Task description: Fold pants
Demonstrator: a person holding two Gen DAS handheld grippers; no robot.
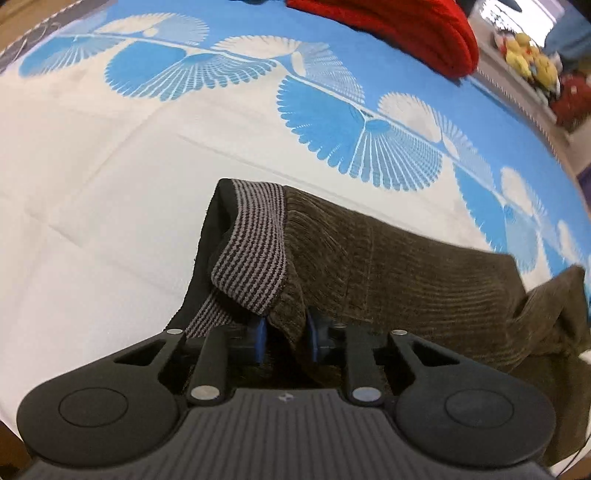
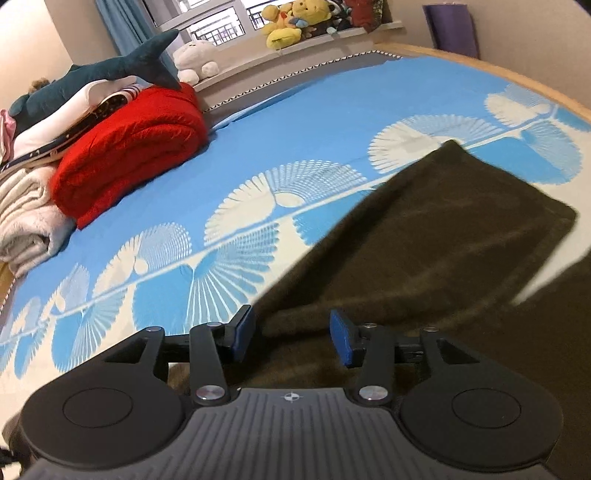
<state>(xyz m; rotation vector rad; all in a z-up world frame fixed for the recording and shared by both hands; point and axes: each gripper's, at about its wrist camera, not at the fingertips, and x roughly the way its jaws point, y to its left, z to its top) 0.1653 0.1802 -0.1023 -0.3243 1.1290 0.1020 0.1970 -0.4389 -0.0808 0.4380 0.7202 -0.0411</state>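
Your left tool [image 1: 286,341] is clamped on a fold of the brown corduroy pants [image 1: 388,266] right at the waist, its blue pads [image 1: 260,338] pinching the cloth between them. Just beyond the grip the grey-and-black striped waistband lining [image 1: 251,254] is turned outward and stands up over the tool. From there the pants run off to the right across the bed sheet [image 1: 110,184], which is white near you and blue with a fan pattern farther away.

Your right tool [image 2: 291,338] has its jaws standing apart, the blue pads [image 2: 341,341] clear of the cloth; the pants [image 2: 443,229] lie spread beneath and beyond them, with a squared end reaching toward the far right of the bed, and nothing is gripped there.

At the far side of the bed sit a folded red blanket [image 2: 129,151], a plush shark [image 2: 110,72] on top of a pile of bedding, and yellow plush toys [image 2: 291,22] on the window ledge
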